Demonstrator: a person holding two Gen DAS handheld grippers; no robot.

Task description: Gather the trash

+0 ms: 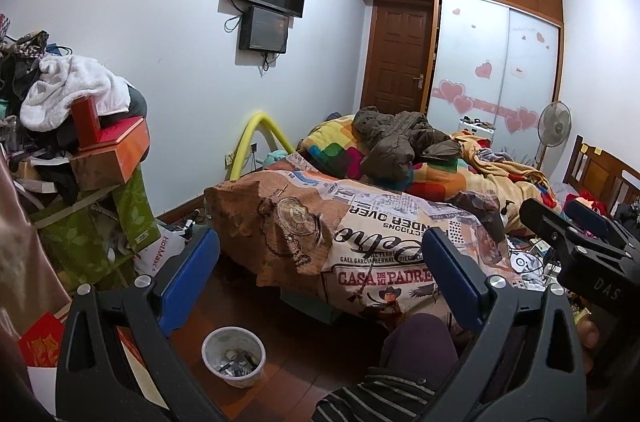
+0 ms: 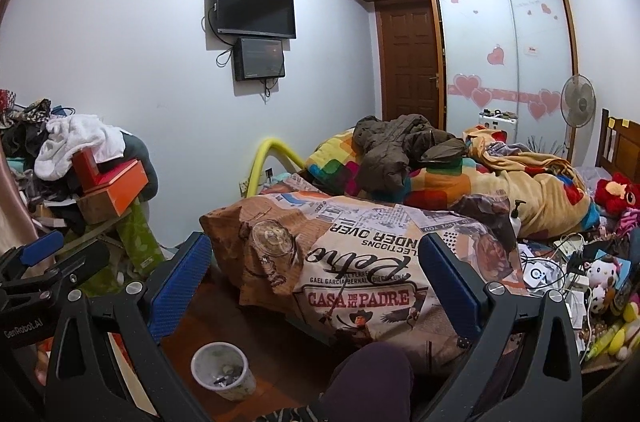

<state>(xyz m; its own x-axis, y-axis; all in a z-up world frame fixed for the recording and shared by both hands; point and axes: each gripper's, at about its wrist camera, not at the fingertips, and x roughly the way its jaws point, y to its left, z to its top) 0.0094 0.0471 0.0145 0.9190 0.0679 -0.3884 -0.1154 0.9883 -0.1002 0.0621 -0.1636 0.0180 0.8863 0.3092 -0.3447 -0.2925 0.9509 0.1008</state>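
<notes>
A small white waste bin (image 1: pixel 234 356) with scraps inside stands on the dark wooden floor beside the bed; it also shows in the right wrist view (image 2: pixel 223 370). My left gripper (image 1: pixel 320 254) is open and empty, held above the floor and facing the bed. My right gripper (image 2: pixel 316 258) is open and empty too, beside the left one. The right gripper shows at the right edge of the left view (image 1: pixel 576 222), and the left gripper at the left edge of the right view (image 2: pixel 44 254). A heap of small items and cables (image 2: pixel 568 274) lies on the bed's right side.
A bed (image 2: pixel 360 262) with a printed quilt, a colourful blanket and a brown jacket (image 2: pixel 400 150) fills the middle. Piled boxes and clothes (image 1: pixel 80 142) stand at the left. A person's knee (image 2: pixel 372 378) is at the bottom. A fan (image 2: pixel 578 106), wardrobe and door are behind.
</notes>
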